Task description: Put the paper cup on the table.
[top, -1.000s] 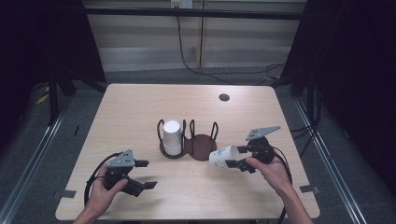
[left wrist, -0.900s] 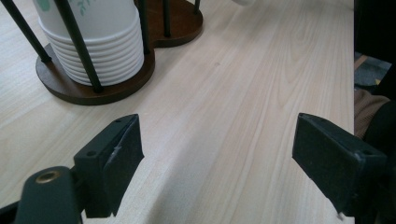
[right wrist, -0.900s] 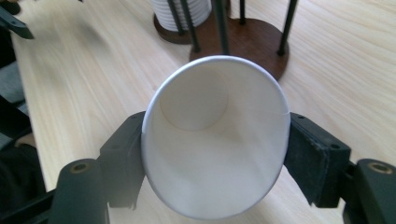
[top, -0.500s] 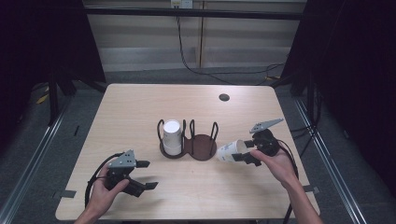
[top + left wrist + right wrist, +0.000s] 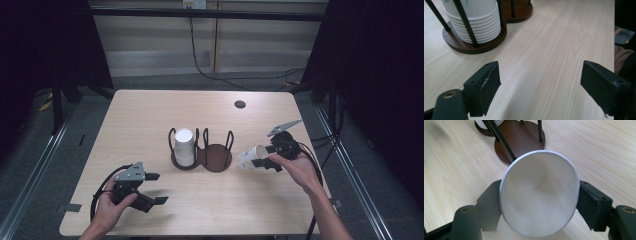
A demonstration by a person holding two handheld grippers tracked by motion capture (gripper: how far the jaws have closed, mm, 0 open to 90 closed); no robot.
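1. Paper cup (image 5: 251,156) lies on its side between the jaws of the right gripper (image 5: 265,156), above the table (image 5: 150,110) right of the holder (image 5: 202,152); the pads press its wall while the jaws have just been easing apart.
2. Stack of cups (image 5: 184,146) stands in the holder's left ring.
3. Left gripper (image 5: 152,189) rests near the table's near-left edge, jaws wide, nothing between them.

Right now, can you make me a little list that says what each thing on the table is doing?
right hand-held gripper: shut on a white paper cup, held tilted on its side, jaws just eased a little wider
left hand-held gripper: open, nothing between its jaws
cup rack: dark wooden base with black posts
left ring: stack of cups, upside down
right ring: bare
table: light wood
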